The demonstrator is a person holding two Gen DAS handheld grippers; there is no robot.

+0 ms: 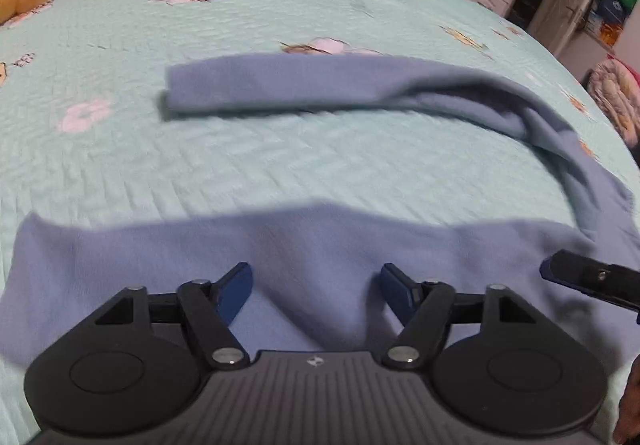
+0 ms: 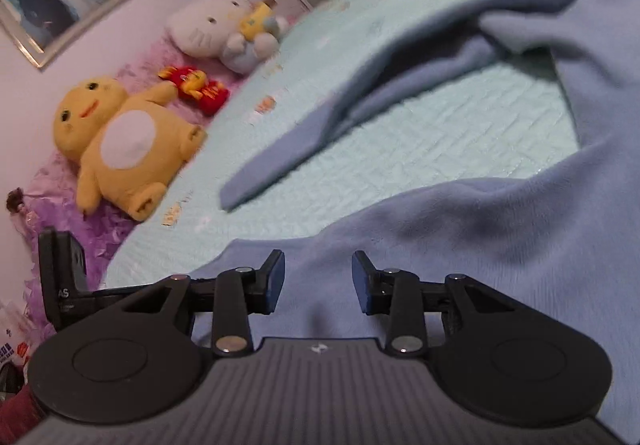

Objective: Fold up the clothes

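Garment [image 1: 304, 85], light blue, soft and fleecy, spread on bed [image 1: 240, 165] in a loop: one long flat strip across the far side, a broader panel lying near under both grippers. Quilted mint bedspread, stitched in a brick-like pattern with small cartoon prints. Left gripper [image 1: 314, 291] over near panel, jaws apart, nothing pinched. Right gripper [image 2: 318, 281] likewise parted above cloth. Edges smeared by blur; garment's right end cut off.

One blue garment [image 1: 320, 245], two grippers, three plush toys [image 2: 120, 141], one framed photo [image 2: 56, 1].
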